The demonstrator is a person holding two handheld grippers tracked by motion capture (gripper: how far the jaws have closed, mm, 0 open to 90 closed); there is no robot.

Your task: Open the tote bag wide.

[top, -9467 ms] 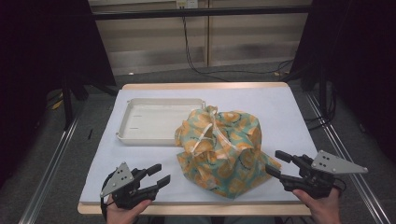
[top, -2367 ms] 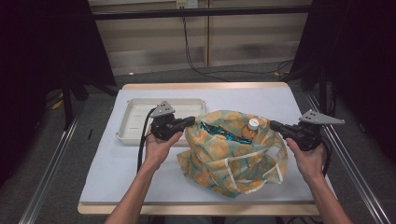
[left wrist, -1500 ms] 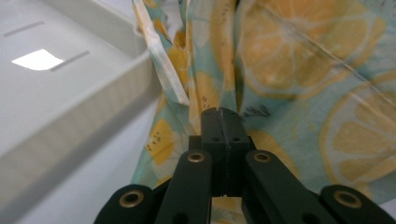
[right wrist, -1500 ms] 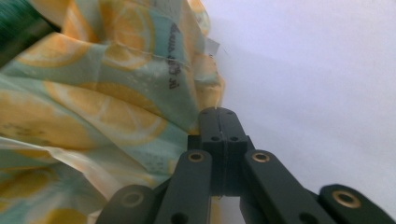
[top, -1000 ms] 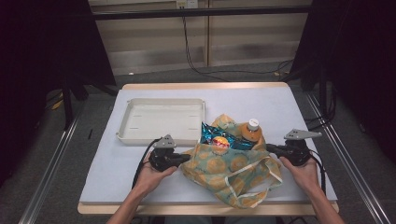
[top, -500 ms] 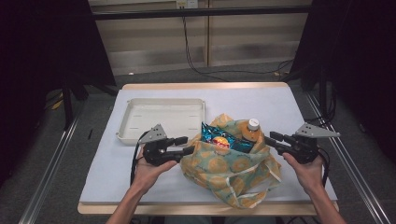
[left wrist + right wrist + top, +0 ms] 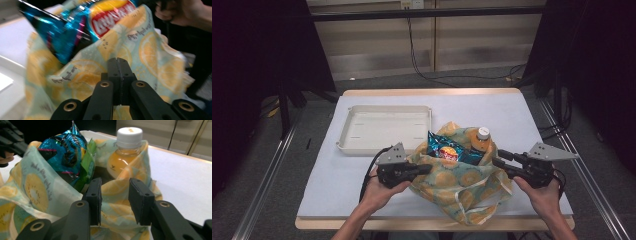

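Observation:
A lemon-print cloth (image 7: 462,182) lies spread open on the table. A blue chips bag (image 7: 447,150) and an orange drink bottle (image 7: 482,137) with a white cap stand in it. My left gripper (image 7: 428,169) is at the cloth's left edge with its jaws shut flat together (image 7: 117,60). The tips sit against the cloth, and I see no fold between them. My right gripper (image 7: 497,158) is at the cloth's right edge. Its jaws (image 7: 115,181) have just been opening and stand apart, with the cloth (image 7: 117,192) beyond the gap and the pads off it. A green packet (image 7: 87,170) leans beside the chips bag (image 7: 65,150).
A white tray (image 7: 384,127) stands with nothing in it at the back left, just beyond the cloth. The table top (image 7: 522,115) has a white cover and ends near my hands at the front edge. Dark stands and cables flank the table.
Both hands have risen a little and come nearer to the bundle. The left jaws stood apart half a second ago and are now shut. The right jaws went from shut to apart, and the cloth has slackened.

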